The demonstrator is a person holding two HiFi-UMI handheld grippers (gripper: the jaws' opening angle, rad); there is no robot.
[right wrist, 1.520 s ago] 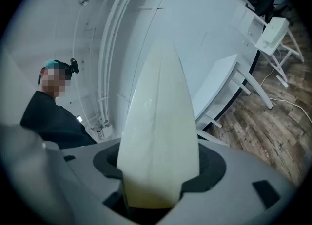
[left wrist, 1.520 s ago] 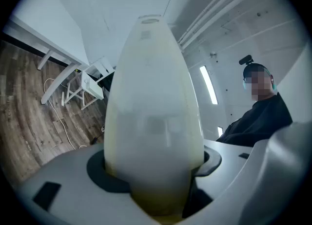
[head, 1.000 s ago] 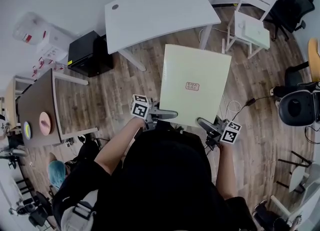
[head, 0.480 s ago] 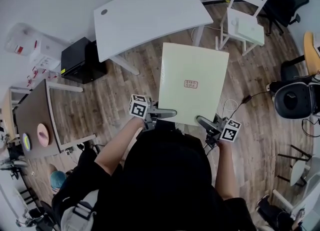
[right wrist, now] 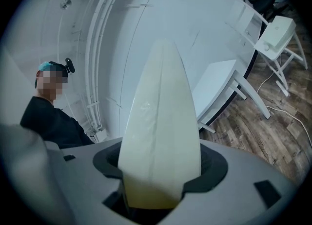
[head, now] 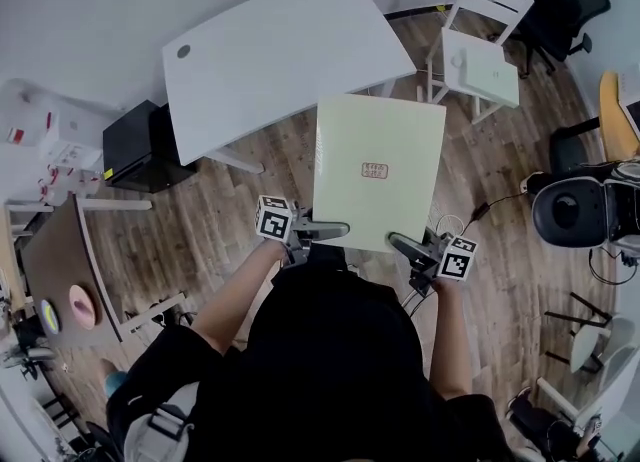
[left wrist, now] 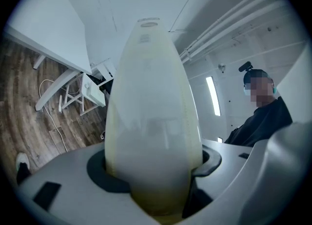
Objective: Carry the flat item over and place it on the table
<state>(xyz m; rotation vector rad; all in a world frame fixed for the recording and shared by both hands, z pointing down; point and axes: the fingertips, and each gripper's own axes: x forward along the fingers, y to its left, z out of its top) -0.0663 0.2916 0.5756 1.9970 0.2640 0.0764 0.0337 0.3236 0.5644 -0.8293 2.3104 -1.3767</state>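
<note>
A pale yellow-green flat square board (head: pixel 378 172) with a small red label hangs level above the wooden floor, held by its near edge. My left gripper (head: pixel 322 231) is shut on its near left corner and my right gripper (head: pixel 410 248) is shut on its near right corner. In the left gripper view the board (left wrist: pixel 152 121) fills the gap between the jaws. The right gripper view shows the board (right wrist: pixel 161 131) edge-on in the same way. The white table (head: pixel 280 50) stands just beyond the board's far edge.
A white chair (head: pixel 478 50) stands to the right of the table, a black box (head: pixel 140 148) to its left. A brown table (head: pixel 55 270) with bowls is at far left. Office chairs (head: pixel 575 212) and cables lie at right. Another person (left wrist: pixel 261 112) stands nearby.
The white table has come closer and shifted left and down in the head view as I walk toward it. Both grippers keep the same hold on the board.
</note>
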